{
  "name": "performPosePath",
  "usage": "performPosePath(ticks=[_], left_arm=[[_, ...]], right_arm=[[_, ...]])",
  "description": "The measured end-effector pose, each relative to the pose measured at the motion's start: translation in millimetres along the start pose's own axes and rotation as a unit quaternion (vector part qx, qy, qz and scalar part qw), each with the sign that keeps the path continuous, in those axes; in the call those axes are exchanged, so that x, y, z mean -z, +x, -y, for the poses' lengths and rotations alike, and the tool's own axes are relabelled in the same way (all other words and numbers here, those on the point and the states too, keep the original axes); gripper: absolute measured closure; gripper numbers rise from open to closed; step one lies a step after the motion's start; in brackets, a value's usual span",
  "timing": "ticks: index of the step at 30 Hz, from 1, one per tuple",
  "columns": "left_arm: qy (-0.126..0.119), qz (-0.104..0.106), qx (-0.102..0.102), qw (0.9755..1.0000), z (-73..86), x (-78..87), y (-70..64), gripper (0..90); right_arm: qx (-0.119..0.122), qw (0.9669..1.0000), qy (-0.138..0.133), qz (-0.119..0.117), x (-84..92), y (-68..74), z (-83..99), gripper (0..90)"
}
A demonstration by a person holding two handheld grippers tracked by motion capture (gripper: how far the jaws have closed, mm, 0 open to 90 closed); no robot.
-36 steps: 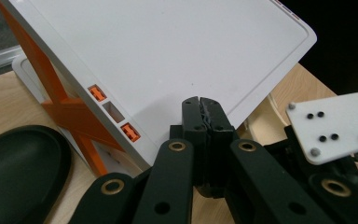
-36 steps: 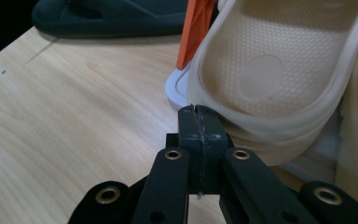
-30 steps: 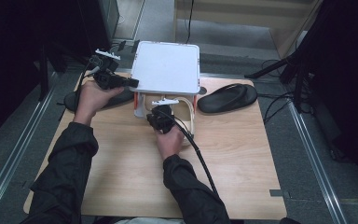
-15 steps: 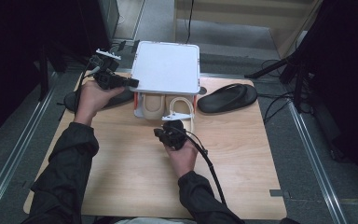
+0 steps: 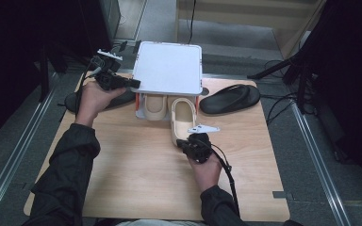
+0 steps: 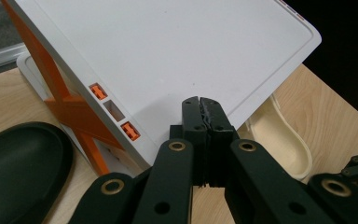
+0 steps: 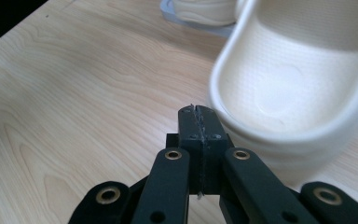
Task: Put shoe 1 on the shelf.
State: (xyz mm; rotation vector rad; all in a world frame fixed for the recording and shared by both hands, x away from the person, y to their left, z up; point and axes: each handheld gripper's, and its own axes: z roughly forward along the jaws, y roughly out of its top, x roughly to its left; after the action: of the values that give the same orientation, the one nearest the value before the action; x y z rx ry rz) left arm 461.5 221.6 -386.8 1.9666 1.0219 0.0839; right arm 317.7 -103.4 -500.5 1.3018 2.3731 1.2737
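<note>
A white rack [image 5: 169, 68] [image 6: 168, 56] with orange side braces stands at the table's far side. My left gripper [image 5: 136, 84] [image 6: 200, 102] is shut, empty, its tip at the rack top's left edge. One cream slipper [image 5: 153, 107] [image 7: 200, 9] sits under the rack. A second cream slipper [image 5: 183, 117] [image 7: 298, 79] [image 6: 279, 140] lies half out from under it, heel toward me. My right gripper [image 5: 181, 143] [image 7: 198, 112] is shut with nothing between its jaws, low over the wood just left of that heel.
A black slipper [image 5: 122, 98] [image 6: 18, 168] lies left of the rack, under my left hand, and another black slipper [image 5: 228, 98] lies to its right. Bare wooden table [image 5: 136, 174] spreads in front of me. Cables and dark stands surround the table.
My right gripper has drawn back from the rack toward me, and the cream slipper has slid out from under the rack with it. The left gripper stayed put.
</note>
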Motion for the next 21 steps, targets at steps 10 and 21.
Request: performPosePath(ticks=[10,21], left_arm=[[-0.001,-0.002,0.003,1.0,0.4,0.0,-0.6,90.0],[-0.002,0.001,0.003,1.0,0.6,0.3,0.4,90.0]], right_arm=[[0.018,0.9995,0.017,0.02,6.8,-21.8,3.8,90.0],[0.017,0.9994,0.016,0.024,-23.7,-26.2,-25.3,90.0]])
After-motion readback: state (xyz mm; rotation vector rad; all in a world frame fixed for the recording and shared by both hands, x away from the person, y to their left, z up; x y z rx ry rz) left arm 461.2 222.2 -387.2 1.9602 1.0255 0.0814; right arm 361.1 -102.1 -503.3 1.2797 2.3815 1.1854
